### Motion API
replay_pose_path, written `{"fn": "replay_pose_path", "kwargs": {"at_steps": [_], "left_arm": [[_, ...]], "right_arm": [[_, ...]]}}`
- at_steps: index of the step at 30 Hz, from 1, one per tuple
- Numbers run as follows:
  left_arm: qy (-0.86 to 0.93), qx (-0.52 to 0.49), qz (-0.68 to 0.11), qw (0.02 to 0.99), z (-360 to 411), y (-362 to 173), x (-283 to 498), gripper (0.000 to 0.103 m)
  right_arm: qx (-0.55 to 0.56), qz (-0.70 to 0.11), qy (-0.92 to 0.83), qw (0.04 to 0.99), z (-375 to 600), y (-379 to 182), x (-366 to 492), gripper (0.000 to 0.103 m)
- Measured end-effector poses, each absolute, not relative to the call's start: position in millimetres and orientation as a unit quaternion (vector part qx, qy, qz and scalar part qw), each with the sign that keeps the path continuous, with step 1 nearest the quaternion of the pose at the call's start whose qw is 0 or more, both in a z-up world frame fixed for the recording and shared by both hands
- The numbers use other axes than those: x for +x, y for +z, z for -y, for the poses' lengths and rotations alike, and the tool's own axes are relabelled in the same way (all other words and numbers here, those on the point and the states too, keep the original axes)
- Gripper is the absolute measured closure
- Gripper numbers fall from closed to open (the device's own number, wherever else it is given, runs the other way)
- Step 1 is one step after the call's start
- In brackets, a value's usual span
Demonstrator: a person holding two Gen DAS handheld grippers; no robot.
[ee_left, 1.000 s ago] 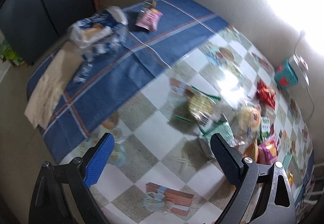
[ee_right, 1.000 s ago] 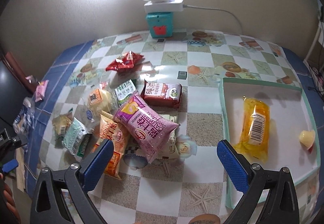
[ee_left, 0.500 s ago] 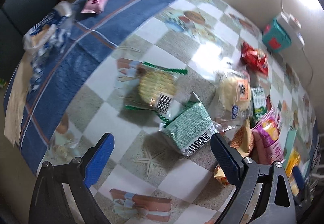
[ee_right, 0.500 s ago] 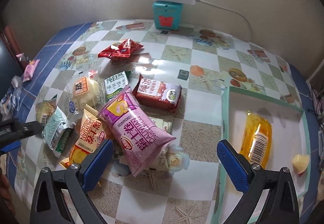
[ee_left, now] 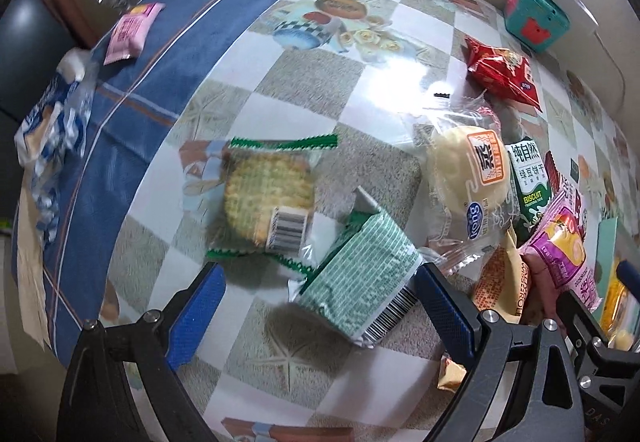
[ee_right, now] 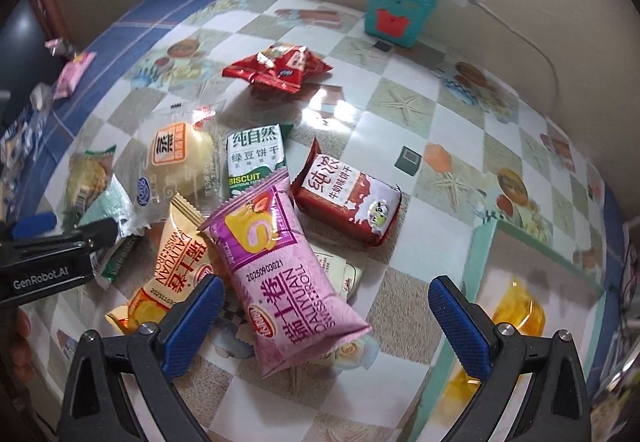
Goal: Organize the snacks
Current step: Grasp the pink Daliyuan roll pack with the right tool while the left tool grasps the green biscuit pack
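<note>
left claw (ee_left: 316,306): jaws are being held wide, nothing gripped; pointed steeply down over the green striped packet (ee_left: 360,278), which is lying between the blue pads (ee_left: 196,318) but untouched.
right claw (ee_right: 322,326): jaws also being held wide, empty; hovering over the pink swiss-roll packet (ee_right: 288,286), whose lower end is sitting between the pads, no contact visible.
green striped packet: lying flat on the table (ee_left: 320,90), partly overlapping the clear cracker packet (ee_left: 268,198); judged light, foil crinkly and slippery, contents probably brittle. Best taken across the short width at mid-body, not by the crimped end seam.
cracker packet: round cracker visible through clear film; judged fragile, so light squeeze only, or gripped by the green serrated seam.
pink swiss-roll packet: lying on top of the pile, resting on the orange swiss-roll packet (ee_right: 176,270) and a pale packet beneath; judged soft, air-puffed, easily crushed. Grip is being judged best across the middle of the narrow width, gently.
bun packet (ee_right: 176,166): clear wrap, soft bun; judged squashy and slick.
tray (ee_right: 540,242): teal-rimmed, at the right of the pile; a yellow packet (ee_right: 516,310) is already lying in it, likely the drop-off.
risk: neighbours being dragged along when an overlapping packet is lifted.
</note>
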State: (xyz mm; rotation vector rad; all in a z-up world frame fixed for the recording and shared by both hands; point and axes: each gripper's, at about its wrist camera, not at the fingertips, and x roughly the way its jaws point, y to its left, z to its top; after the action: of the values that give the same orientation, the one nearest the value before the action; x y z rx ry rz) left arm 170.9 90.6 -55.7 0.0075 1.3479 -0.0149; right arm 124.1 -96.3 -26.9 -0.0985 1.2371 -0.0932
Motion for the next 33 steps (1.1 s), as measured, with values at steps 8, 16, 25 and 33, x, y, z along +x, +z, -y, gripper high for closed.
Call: {"fn": "replay_pose_path", "kwargs": {"at_steps": [8, 16, 25, 33], "left_arm": [[-0.016, 0.021, -0.62, 0.784, -73, -61, 182, 0.007], [-0.024, 0.021, -0.619, 0.785, -72, -57, 176, 0.007], [-0.046, 0.03, -0.622, 0.781, -70, -53, 174, 0.007], [-0.046, 0.037, -0.622, 0.781, -66, -59, 174, 0.019]], "right_arm": [[-0.103, -0.599, -0.022, 0.794, 81, -40, 134, 0.0], [-0.121, -0.604, -0.017, 0.788, 75, -47, 137, 0.0], [-0.133, -0.605, -0.019, 0.785, 71, -49, 137, 0.0], [-0.134, -0.606, -0.021, 0.784, 69, -52, 136, 0.001]]}}
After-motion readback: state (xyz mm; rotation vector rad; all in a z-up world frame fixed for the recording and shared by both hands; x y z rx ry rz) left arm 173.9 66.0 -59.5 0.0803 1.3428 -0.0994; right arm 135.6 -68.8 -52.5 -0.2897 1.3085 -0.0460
